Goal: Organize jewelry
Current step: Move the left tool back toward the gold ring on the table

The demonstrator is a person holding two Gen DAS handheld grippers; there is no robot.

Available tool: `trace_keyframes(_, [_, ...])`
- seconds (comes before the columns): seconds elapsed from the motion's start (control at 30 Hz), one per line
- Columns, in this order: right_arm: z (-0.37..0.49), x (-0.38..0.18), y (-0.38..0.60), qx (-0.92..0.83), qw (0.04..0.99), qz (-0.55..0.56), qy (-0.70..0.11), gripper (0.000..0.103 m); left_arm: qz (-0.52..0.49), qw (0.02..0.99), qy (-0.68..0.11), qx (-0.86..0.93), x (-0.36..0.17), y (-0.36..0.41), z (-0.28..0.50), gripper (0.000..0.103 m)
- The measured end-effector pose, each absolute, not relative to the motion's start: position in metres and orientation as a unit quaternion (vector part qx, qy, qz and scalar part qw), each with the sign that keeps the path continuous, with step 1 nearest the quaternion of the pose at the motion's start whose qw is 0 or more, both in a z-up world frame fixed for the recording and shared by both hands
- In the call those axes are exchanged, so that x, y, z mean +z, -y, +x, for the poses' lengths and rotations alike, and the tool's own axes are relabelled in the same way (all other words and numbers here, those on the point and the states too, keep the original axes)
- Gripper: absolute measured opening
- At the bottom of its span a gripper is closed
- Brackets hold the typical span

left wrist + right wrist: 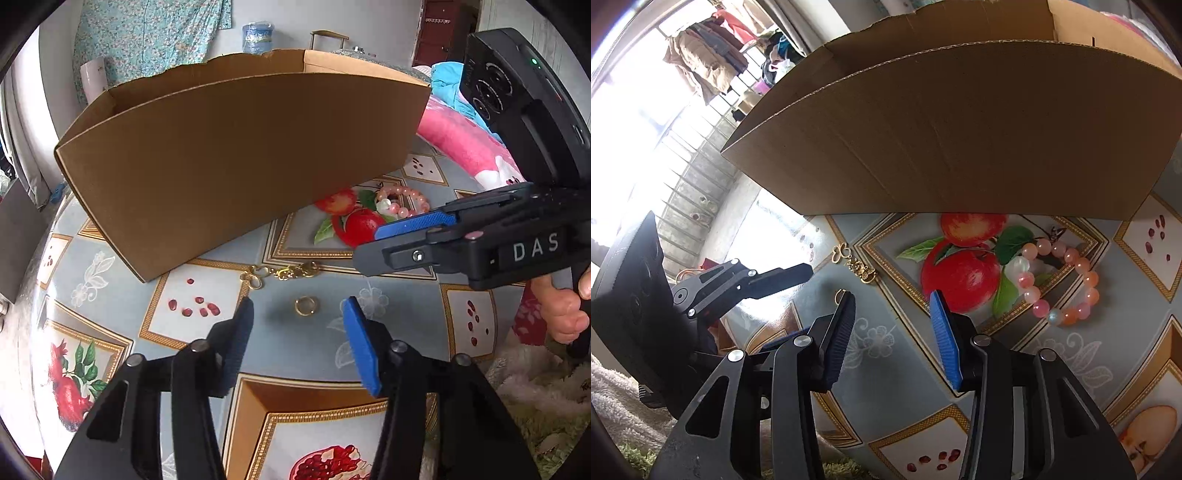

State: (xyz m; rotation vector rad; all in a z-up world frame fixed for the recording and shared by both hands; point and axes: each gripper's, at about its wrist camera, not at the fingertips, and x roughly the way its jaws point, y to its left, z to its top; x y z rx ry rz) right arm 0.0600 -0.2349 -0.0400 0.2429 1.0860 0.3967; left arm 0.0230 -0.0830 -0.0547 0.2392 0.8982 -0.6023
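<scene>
gold ring point(306, 305) plain in left view, hidden in right

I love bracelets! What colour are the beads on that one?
Pink and peach beads, one whitish; clearest in the right wrist view.

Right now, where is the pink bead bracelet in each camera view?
Left wrist view: pink bead bracelet at center right, just beyond the right claw.
Right wrist view: bracelet at right, beside the printed apples.
Shared landmark: cardboard box behind it.
</scene>
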Motion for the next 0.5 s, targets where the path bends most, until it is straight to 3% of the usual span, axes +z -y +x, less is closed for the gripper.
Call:
trace_keyframes(0.13, [0.064, -0.04, 0.226, 0.183, 0.832, 0.109, -0.512, 0.042, 0.129, 0.849, -0.426, -0.285, -0.059, 0.087, 0.025, 0.026])
trace_keyframes(0.37, [0.072, -0.042, 0.22, 0.184, 0.834, 0.107, -0.51, 0.042, 0.156, 0.848, -0.419, -0.285, -0.06, 0.094, 0.026, 0.02])
trace_keyframes(0.43, [0.073, -0.044, 0.218, 0.185, 0.835, 0.104, -0.508, 0.042, 0.16, 0.848, -0.418, -0.285, -0.06, 0.096, 0.026, 0.011])
trace_keyframes(0.5, [0.073, -0.043, 0.219, 0.187, 0.836, 0.101, -0.505, 0.042, 0.159, 0.847, -0.418, -0.287, -0.06, 0.097, 0.026, 0.011])
